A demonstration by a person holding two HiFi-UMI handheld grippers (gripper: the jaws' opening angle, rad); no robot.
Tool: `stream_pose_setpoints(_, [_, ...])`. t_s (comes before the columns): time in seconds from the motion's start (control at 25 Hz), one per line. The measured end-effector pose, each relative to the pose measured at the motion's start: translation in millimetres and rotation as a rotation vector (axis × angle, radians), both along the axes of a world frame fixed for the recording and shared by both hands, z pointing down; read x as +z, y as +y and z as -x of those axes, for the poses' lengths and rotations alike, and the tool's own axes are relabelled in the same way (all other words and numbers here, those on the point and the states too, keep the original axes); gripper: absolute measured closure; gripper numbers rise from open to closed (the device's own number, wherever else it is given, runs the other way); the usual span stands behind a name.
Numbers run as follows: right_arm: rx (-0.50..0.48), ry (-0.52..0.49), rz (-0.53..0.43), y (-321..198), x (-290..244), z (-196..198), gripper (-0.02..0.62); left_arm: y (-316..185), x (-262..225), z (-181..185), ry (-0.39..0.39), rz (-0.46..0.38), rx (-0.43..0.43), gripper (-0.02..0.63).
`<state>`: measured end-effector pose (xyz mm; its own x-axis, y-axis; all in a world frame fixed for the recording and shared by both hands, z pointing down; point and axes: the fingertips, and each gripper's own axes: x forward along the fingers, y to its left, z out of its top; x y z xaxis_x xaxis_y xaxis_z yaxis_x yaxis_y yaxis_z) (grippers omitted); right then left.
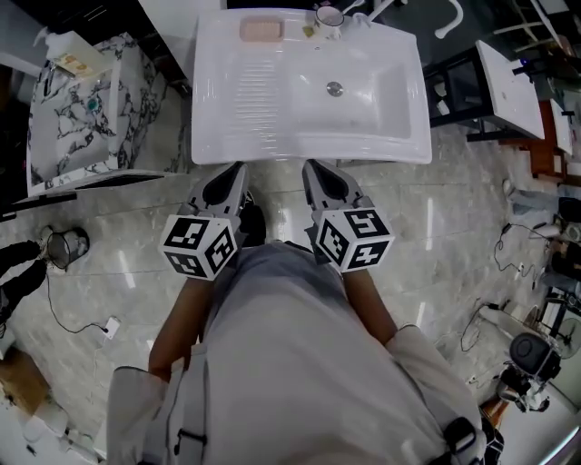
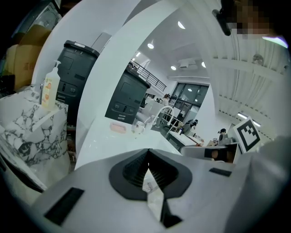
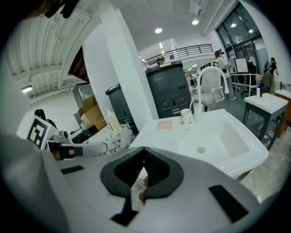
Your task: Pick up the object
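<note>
A white sink (image 1: pixel 227 136) fills the top of the head view. On its back ledge lie a pink soap bar (image 1: pixel 261 30) and a white cup (image 1: pixel 329 18). Both also show in the left gripper view, soap bar (image 2: pixel 118 128) and cup (image 2: pixel 137 127), and in the right gripper view, soap bar (image 3: pixel 164 124) and cup (image 3: pixel 186 115). My left gripper (image 1: pixel 234 169) and right gripper (image 1: pixel 311 166) hover side by side just short of the sink's near edge, pointing at it. Each has its jaws shut tip to tip with nothing held.
A marble-patterned cabinet (image 1: pixel 82 109) stands left of the sink, with a pump bottle (image 2: pixel 51 88) on it. A small white table (image 1: pixel 508 86) is at the right. A metal bin (image 1: pixel 65 245) and cables (image 1: pixel 82 313) lie on the tiled floor. A curved tap (image 3: pixel 204 86) rises behind the basin.
</note>
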<state>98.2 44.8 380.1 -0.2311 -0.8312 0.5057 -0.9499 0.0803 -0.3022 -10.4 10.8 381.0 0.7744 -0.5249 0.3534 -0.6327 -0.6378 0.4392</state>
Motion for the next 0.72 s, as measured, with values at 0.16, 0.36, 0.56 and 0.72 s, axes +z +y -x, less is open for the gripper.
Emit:
stream_pose_setpoints(0.16, [-0.005, 0.015, -0.009, -24.6, -3.0, 7.8, 0.585, -22.6, 0.1, 9.8, 0.000, -0.003, 0.008, 0.603])
stream_pose_setpoints(0.36, [-0.004, 0.029, -0.027, -49.5, -8.8, 12.5, 0.585, -44.5, 6.8, 11.7, -0.002, -0.007, 0.021, 0.603])
stream_pose_setpoints(0.56, [0.015, 0.082, -0.005, -60.0, -2.4, 9.0, 0.586, -52.2, 10.1, 13.6, 0.000, -0.010, 0.044, 0.603])
stream_pose_setpoints(0.72, [0.019, 0.087, 0.007, -63.0, -0.9, 4.7, 0.586, -54.3, 13.2, 15.5, -0.004, 0.003, 0.052, 0.603])
